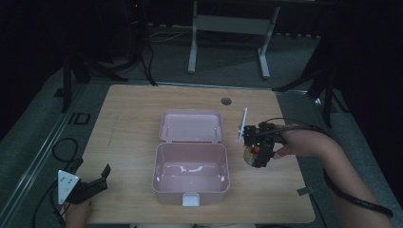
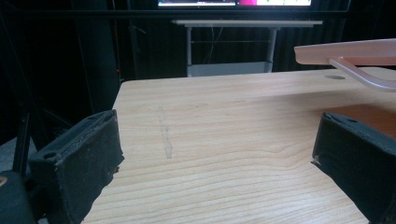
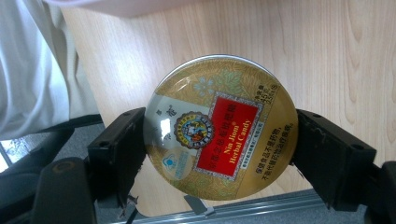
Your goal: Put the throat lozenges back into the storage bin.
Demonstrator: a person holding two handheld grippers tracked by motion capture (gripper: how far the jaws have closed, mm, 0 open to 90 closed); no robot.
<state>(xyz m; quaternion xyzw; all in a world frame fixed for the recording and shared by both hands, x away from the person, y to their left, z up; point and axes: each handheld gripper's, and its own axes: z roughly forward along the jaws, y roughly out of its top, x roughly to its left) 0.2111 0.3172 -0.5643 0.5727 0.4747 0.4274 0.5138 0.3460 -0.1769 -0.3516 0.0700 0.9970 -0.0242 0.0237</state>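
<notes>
A round gold candy tin (image 3: 219,126) with a red label sits clamped between the two black jaws of my right gripper (image 3: 219,140). From above, that right gripper (image 1: 256,151) hangs over the table to the right of the box, the tin (image 1: 248,154) peeking out under it. A pink lunch box (image 1: 190,172) stands open at the table's middle, its lid (image 1: 191,126) laid back behind it, its inside bare. My left gripper (image 1: 92,183) is at the front left corner, jaws spread wide with nothing between them (image 2: 219,158).
The wooden table (image 1: 133,114) has a round cable hole (image 1: 226,101) at the back. The box's white latch (image 1: 191,199) faces the front edge. The pink lid's edge (image 2: 345,51) shows at the upper right of the left gripper view. Desk legs stand beyond.
</notes>
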